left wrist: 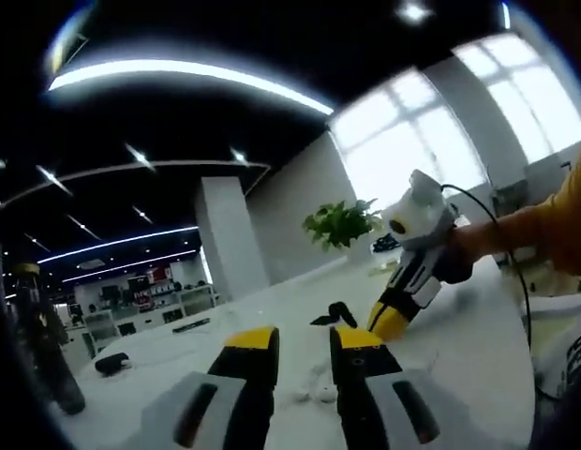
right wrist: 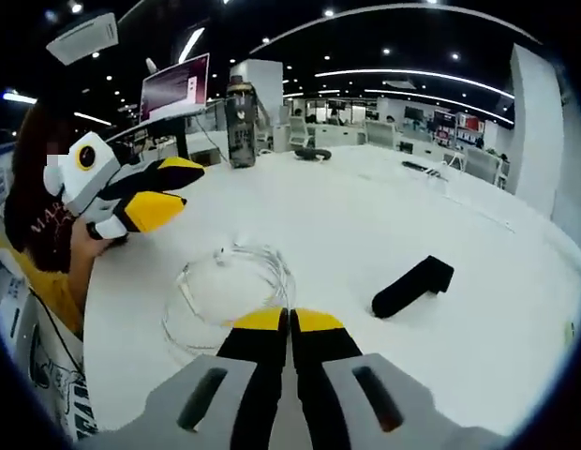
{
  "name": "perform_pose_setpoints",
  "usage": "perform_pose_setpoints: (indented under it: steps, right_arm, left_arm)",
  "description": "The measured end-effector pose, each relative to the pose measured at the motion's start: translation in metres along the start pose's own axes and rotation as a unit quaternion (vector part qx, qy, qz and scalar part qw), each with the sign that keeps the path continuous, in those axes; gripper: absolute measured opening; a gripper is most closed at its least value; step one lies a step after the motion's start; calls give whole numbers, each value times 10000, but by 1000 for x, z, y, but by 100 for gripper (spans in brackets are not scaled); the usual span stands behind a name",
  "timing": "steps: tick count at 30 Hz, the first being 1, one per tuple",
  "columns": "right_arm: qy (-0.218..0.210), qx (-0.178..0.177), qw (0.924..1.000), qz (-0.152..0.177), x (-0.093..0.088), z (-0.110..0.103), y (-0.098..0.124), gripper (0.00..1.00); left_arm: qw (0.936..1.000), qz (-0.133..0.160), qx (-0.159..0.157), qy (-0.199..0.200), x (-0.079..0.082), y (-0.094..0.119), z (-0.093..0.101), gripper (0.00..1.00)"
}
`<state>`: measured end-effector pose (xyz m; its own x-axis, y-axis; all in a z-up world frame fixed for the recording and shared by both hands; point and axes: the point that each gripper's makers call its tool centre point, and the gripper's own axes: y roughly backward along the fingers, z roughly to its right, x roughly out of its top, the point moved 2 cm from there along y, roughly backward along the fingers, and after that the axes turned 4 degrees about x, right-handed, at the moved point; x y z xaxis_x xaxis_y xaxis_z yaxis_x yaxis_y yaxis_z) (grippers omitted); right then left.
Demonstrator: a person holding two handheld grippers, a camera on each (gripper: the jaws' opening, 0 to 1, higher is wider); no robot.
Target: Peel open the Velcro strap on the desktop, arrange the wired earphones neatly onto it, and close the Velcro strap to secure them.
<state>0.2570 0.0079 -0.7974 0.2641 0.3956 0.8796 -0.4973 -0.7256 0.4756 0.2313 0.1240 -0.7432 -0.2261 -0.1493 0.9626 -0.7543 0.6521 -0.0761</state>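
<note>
- Here, the Velcro strap (right wrist: 413,285) is a short black band, lying flat and closed on the white desktop (right wrist: 365,206).
- Left of the strap, well apart, the wired earphones (right wrist: 230,281) form a loose coil of thin pale cable.
- The right gripper (right wrist: 290,323) hovers near the strap and just in front of the coil, its yellow-tipped jaws pressed together, empty.
- The left gripper (left wrist: 305,342) has its jaws apart, holding nothing; beyond its tips lies the strap (left wrist: 334,315).
- Far behind the strap stands a dark bottle (right wrist: 241,122).
</note>
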Motion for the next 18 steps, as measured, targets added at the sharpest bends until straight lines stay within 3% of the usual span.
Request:
perform_pose_setpoints:
  steps: [4, 9, 13, 18]
  right_arm:
    - [132, -122, 9996, 205, 9, 0, 4, 4]
    - [427, -120, 9976, 534, 29, -13, 6, 4]
    - [610, -76, 9965, 568, 36, -25, 4, 4]
    - [694, -37, 9956, 623, 40, -34, 6, 4]
  left_arm:
    - [9997, -82, -6, -247, -2, 4, 1, 26]
    - [9984, -276, -318, -368, -9, 0, 16, 25]
    - [9955, -440, -270, -794, -14, -1, 19, 23]
    - [9936, -519, -245, -972, -16, -2, 22, 21]
